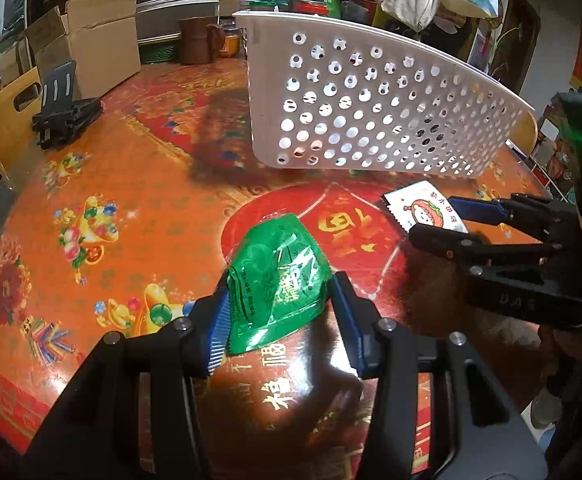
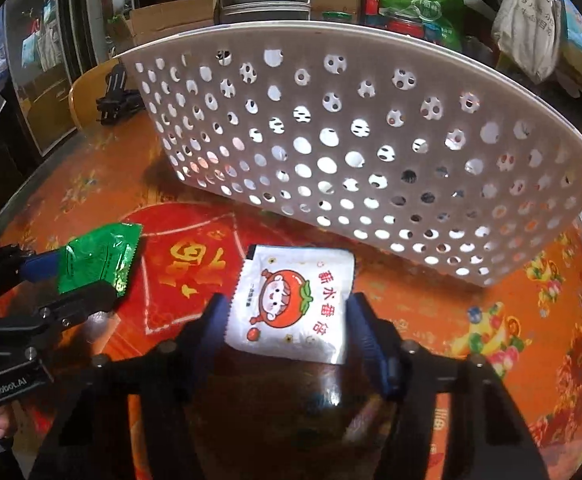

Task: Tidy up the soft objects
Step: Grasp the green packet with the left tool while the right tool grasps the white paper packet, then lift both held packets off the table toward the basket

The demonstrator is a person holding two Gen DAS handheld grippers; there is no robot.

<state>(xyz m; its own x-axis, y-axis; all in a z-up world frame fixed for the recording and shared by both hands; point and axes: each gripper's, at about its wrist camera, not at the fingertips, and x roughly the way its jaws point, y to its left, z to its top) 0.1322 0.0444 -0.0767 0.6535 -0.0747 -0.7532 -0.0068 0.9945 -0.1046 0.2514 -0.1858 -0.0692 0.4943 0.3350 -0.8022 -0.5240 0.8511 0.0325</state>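
Green foil fills your left wrist view: the green snack packet [image 1: 277,280] sits between the blue pads of your left gripper [image 1: 279,312], the left pad against its edge and the right pad just beside it, so you look to be pinching it, though full contact on the right is hard to confirm. It appears lifted a little over the red patterned tablecloth [image 1: 111,200]. The white perforated basket [image 1: 371,112] stands ahead, and nothing soft shows through its holes. At the right, your right gripper [image 1: 435,220] carries the white tomato-print sachet [image 1: 423,208].

In the right wrist view, that sachet [image 2: 291,304] spans the gap between the right gripper [image 2: 289,320] pads, both edges touching, held at a moderate width. The basket [image 2: 351,140] wall looms just beyond.

Judging by this, both packets are picked but neither is in the basket; dropping them in remains.
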